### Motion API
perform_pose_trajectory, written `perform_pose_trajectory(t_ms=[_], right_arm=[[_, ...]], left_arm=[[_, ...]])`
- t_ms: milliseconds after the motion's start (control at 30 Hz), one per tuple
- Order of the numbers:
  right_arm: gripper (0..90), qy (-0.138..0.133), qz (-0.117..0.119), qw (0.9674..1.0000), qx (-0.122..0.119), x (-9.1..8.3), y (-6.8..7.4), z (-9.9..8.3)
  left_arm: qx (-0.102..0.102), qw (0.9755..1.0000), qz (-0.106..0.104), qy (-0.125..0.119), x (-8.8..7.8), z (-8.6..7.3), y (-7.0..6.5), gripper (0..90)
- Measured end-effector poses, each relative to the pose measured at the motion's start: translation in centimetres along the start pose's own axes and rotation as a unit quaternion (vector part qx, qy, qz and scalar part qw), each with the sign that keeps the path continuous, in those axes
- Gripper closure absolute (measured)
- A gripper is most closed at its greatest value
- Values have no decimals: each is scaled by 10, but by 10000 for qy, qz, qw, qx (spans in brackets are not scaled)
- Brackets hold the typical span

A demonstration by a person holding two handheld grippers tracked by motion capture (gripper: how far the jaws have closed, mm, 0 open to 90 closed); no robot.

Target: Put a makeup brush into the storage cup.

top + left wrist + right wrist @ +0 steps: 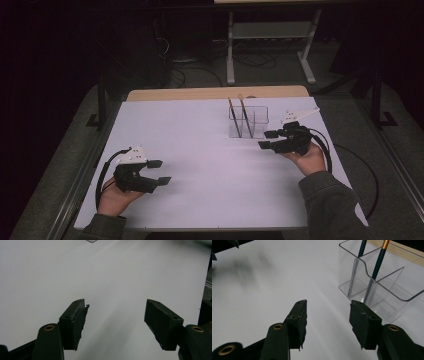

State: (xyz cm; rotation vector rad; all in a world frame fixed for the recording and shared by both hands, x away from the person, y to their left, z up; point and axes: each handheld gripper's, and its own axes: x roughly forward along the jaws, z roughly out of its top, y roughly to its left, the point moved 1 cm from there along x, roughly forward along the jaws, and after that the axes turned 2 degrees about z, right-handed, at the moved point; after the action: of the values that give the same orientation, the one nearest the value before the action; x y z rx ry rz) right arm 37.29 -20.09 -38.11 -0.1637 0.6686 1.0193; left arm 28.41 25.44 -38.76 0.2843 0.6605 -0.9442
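Observation:
A clear plastic holder (248,121) with compartments stands at the back right of the white table (200,150). Two dark brushes (239,116) with gold ferrules lean in it, each in its own compartment (372,272). My right gripper (268,139) hovers just right of the holder, open and empty, its jaws pointing left. In the right gripper view the holder (384,287) sits just beyond the right jaw. My left gripper (159,171) rests near the front left, open, with nothing between its fingers (75,320).
A wooden strip (215,92) runs along the table's far edge. Beyond it stand a white frame (270,45) and cables on the dark floor. Black cables (350,165) trail from both grippers.

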Motion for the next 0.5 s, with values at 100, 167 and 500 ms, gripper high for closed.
perform_pose_trajectory(t_ms=[100, 167, 500], right_arm=[[468, 10, 23, 10000, 15, -1, 3, -1], [467, -2, 33, 10000, -26, -1, 4, -2], [465, 20, 79, 10000, -23, -4, 10, -6]], left_arm=[[12, 10000, 8, 25, -1, 0, 0, 328], [22, 10000, 10, 30, -1, 0, 0, 328], [-3, 10000, 23, 12, -1, 0, 0, 328]])
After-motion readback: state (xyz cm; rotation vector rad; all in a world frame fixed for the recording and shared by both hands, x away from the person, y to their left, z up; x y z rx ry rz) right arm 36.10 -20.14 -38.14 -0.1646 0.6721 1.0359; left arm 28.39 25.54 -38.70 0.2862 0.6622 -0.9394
